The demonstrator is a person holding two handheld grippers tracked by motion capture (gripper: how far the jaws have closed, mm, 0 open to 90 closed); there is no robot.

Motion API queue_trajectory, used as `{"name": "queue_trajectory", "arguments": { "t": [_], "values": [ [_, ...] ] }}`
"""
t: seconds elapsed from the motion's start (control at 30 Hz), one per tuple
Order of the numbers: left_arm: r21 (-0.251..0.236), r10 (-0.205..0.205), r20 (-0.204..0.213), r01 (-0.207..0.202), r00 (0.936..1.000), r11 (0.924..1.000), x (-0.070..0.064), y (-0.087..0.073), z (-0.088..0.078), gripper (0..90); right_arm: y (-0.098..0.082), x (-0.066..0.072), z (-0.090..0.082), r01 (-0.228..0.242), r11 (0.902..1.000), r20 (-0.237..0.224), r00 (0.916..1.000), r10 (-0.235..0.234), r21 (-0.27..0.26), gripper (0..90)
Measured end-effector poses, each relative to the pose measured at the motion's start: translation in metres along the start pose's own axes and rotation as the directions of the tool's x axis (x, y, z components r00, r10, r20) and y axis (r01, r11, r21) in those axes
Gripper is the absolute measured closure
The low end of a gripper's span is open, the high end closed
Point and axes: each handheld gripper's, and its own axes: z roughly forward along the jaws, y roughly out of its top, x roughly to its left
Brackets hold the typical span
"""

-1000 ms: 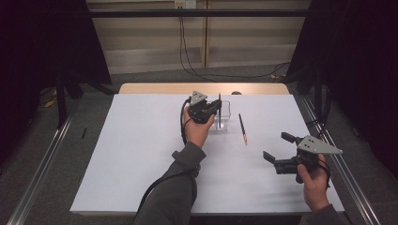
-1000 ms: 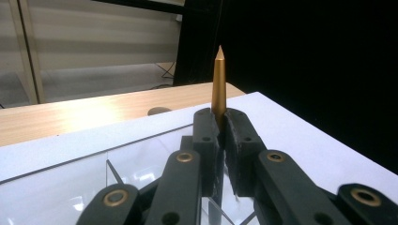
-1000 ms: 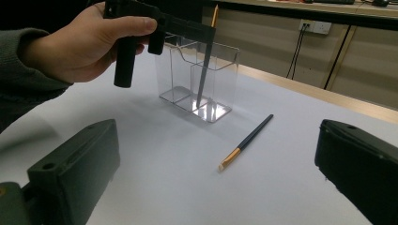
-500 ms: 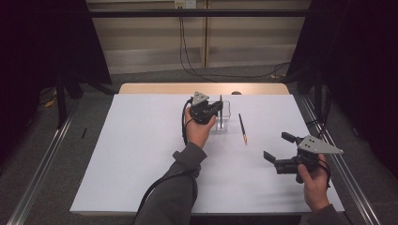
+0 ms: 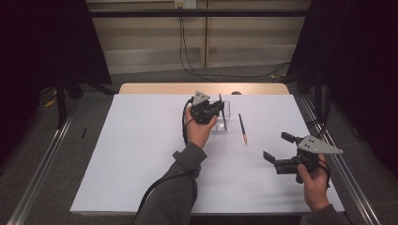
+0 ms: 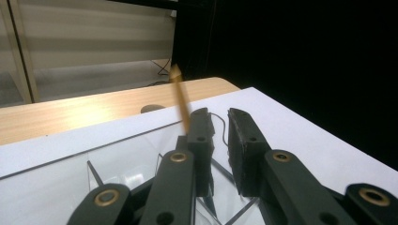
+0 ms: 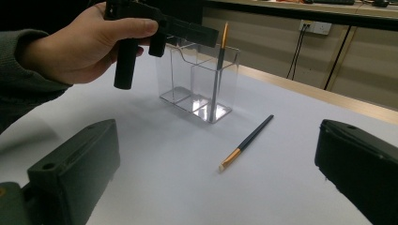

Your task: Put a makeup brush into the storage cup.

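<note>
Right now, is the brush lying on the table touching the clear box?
Apart. In the right gripper view, the brush lies flat on the white table, with a bare strip of table between it and the clear box.

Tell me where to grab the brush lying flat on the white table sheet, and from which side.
Grip the loose brush at mid-handle, on the dark straight part, coming down from above with the jaws across its length. It lies flat and alone on the white sheet, beside the clear holder, so only the top is free. The open right gripper sits nearest and probably suits best.
</note>
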Motion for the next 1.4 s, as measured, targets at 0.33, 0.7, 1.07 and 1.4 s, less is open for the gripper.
{"name": "queue_trajectory", "arguments": {
  "t": [0.33, 0.7, 1.07, 1.4],
  "values": [
    [-0.01, 0.022, 0.013, -0.021, 0.9997, 0.9997, -0.004, 0.004, -0.001, 70.6, 0.0, 0.0, 0.0, 0.005, 1.0, -0.004, 1.0, -0.005, -0.003, 0.0],
    [-0.025, 0.043, 0.029, -0.042, 0.9986, 0.9988, -0.009, 0.009, -0.008, 57.1, 0.0, 0.001, 0.001, 0.007, 1.0, -0.008, 0.9999, -0.007, 0.001, 0.0],
    [-0.026, 0.077, 0.072, -0.076, 0.9944, 0.9968, -0.013, 0.011, -0.016, 48.7, -0.001, 0.002, 0.002, 0.013, 0.9999, -0.01, 0.9999, -0.013, 0.007, 0.0],
    [-0.04, 0.081, 0.09, -0.077, 0.9927, 0.9962, -0.013, 0.015, -0.027, 42.9, -0.001, 0.002, 0.002, 0.013, 0.9999, -0.012, 0.9998, -0.013, 0.007, 0.0]
  ]
}}
